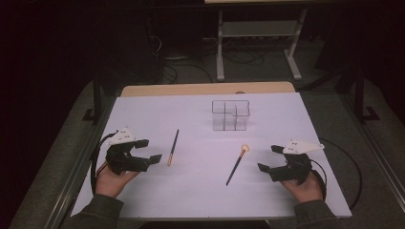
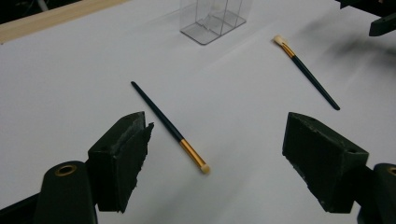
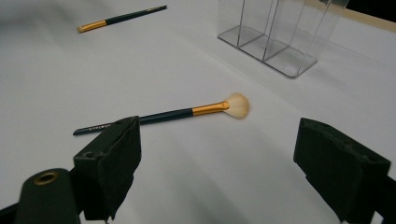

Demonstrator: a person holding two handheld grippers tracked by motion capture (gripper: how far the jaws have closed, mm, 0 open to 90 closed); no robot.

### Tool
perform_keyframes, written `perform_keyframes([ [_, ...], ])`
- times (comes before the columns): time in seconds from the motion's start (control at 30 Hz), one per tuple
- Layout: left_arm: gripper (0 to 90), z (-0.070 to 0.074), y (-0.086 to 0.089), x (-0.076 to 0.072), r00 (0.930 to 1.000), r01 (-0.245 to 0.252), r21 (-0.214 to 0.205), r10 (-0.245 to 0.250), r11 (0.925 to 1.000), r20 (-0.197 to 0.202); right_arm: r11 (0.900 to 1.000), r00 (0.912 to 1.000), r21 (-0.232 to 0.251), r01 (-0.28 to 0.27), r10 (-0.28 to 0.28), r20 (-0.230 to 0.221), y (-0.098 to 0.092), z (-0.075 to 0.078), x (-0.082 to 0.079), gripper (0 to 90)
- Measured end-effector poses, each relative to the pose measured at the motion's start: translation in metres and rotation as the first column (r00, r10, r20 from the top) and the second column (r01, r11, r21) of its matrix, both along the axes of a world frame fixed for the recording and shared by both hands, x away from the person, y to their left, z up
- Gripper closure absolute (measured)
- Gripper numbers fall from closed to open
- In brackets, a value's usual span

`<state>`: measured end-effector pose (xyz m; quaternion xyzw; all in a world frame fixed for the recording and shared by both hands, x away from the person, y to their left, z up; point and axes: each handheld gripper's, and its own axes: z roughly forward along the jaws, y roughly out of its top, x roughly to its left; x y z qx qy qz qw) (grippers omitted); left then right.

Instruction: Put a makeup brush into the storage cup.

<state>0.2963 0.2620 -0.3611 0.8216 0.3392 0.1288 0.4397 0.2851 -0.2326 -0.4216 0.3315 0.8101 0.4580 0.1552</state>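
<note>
Both grippers sit low over the white table (image 1: 143, 200) with jaws spread wide and nothing between them. Just right of the left gripper (image 1: 149, 150) lies a slim dark-handled brush with a gold ferrule and small pale tip (image 1: 173, 148), its tip toward the person. Left of the right gripper (image 1: 269, 159) lies a dark-handled brush with a gold ferrule and fluffy cream head (image 1: 237, 164), head pointing toward the clear acrylic compartment organiser (image 1: 230, 115) standing farther back.
</note>
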Motion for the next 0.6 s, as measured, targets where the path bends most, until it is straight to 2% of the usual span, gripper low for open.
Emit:
perform_keyframes([
  [0.13, 21.5, 0.002, -0.003, 0.005, 1.0000, 0.002, 0.013, -0.002, 0.9999, 0.005, 1.0000, 1.0000, -0.001, -0.003, 0.003, -0.003, 0.000, 0.000, 0.000, 14.0],
  [0.27, 22.0, 0.003, -0.006, 0.009, 1.0000, 0.003, 0.009, -0.003, 1.0000, -0.002, 1.0000, 1.0000, -0.003, -0.001, 0.001, -0.005, 0.000, 0.000, 0.000, 14.1],
  [0.6, 22.6, 0.008, -0.015, 0.024, 0.9997, 0.020, 0.030, -0.020, 0.9993, -0.016, 1.0000, 1.0000, -0.003, -0.005, 0.005, 0.002, -0.001, 0.001, 0.000, 14.1],
])
